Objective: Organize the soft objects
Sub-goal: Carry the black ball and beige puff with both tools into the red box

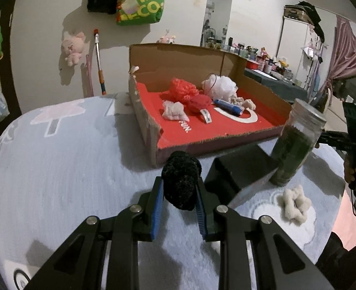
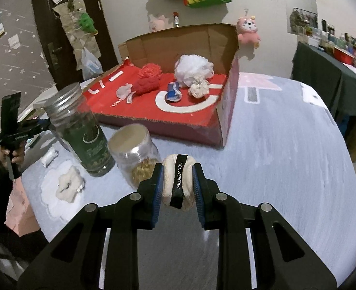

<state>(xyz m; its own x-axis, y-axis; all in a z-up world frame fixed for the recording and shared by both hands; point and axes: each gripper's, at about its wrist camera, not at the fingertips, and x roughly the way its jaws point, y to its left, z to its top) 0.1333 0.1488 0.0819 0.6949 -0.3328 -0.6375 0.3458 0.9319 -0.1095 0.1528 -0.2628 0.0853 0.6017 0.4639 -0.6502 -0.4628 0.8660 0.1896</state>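
Note:
My left gripper is shut on a black fuzzy ball, held above the grey fleece table just in front of the red-lined cardboard box. My right gripper is shut on a cream yarn skein with a black label band, in front of the same box. The box holds a red mesh puff, a white mesh puff, a red yarn ball, and small white fluffy pieces. A cream fluffy scrunchie lies on the table; it also shows in the right wrist view.
A tall jar of green contents and a black block stand right of my left gripper. In the right wrist view the tall jar and a short jar stand left of my right gripper. A cluttered side table stands at right.

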